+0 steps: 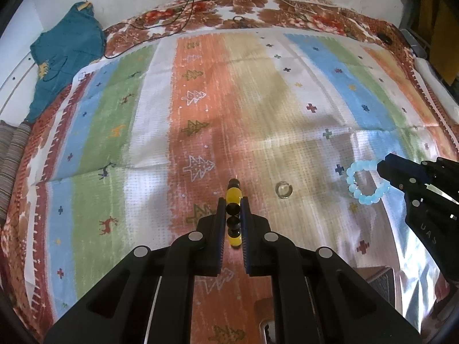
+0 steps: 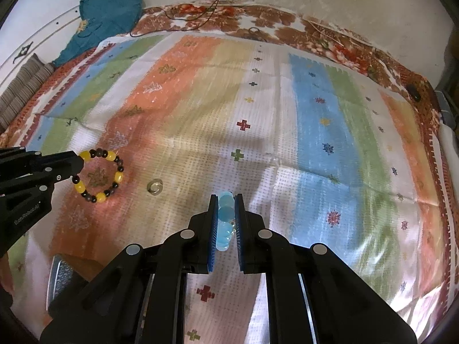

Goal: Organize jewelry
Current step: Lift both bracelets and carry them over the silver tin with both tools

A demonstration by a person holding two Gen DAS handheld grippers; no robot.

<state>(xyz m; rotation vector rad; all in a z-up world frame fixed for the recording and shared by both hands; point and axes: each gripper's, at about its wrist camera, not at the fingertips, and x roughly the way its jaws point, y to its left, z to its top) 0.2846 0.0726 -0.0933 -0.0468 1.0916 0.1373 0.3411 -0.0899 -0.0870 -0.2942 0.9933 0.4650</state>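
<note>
From the left wrist view, we see our left hand-held gripper (image 1: 233, 209) clenched on a yellow and black bead bracelet (image 1: 233, 200), seen edge-on between the blue pads, with a yellow bead poking out past the fingertips. Below it lies a striped cloth (image 1: 143, 114) patterned with trees, deer and crosses, spread over a floral bedspread (image 1: 243, 8). A small clear ring (image 1: 283, 189) rests on the cloth just to the right of the fingertips. Further right, the right hand-held gripper (image 1: 383, 169) holds a pale blue bead bracelet (image 1: 363, 182) by its rim, the loop hanging open above the cloth. A teal garment (image 1: 68, 46) sits at the far left corner.

From the right wrist view, we see the right hand-held gripper (image 2: 226, 209) grasping the pale blue bead bracelet (image 2: 225, 218) edge-on between its pads. At the left, the left hand-held gripper (image 2: 80, 166) pinches the yellow and black bead bracelet (image 2: 100, 176), its loop facing us. The clear ring (image 2: 155, 186) lies on the striped cloth (image 2: 315, 129) between the two bracelets.
</note>
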